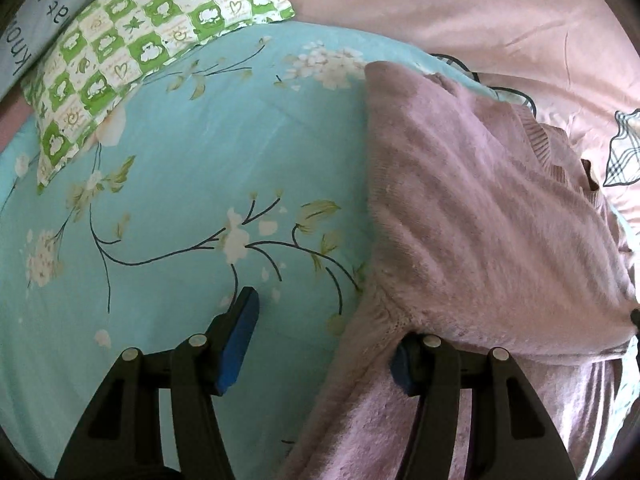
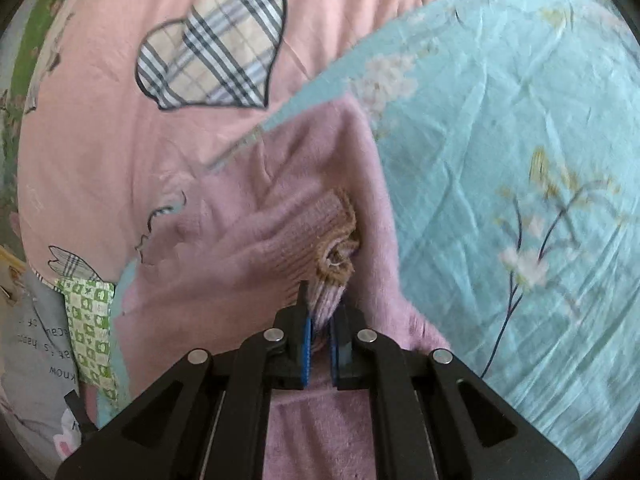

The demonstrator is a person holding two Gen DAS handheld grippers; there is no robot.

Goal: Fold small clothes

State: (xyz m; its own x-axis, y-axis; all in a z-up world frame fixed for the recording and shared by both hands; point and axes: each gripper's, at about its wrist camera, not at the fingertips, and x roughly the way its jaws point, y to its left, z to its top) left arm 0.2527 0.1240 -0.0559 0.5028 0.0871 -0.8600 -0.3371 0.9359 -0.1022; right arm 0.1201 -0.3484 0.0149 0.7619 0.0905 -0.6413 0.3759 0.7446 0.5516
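A fuzzy mauve-pink sweater (image 1: 472,208) lies on a turquoise floral bedsheet (image 1: 192,184). My left gripper (image 1: 320,336) is open at the sweater's left edge; its left finger (image 1: 240,336) rests over the sheet and its right finger (image 1: 404,364) is partly under a fold of the sweater. In the right wrist view my right gripper (image 2: 322,320) is shut on the ribbed cuff (image 2: 324,296) of the sweater's sleeve (image 2: 280,236), which has a brown trim and lies across the sweater body (image 2: 312,160).
A green-and-white checked pillow (image 1: 132,52) lies at the upper left of the sheet. A pink quilt (image 1: 500,16) with a plaid heart (image 2: 216,40) borders the sweater at the far side. A grey printed cloth (image 2: 36,356) lies beside it.
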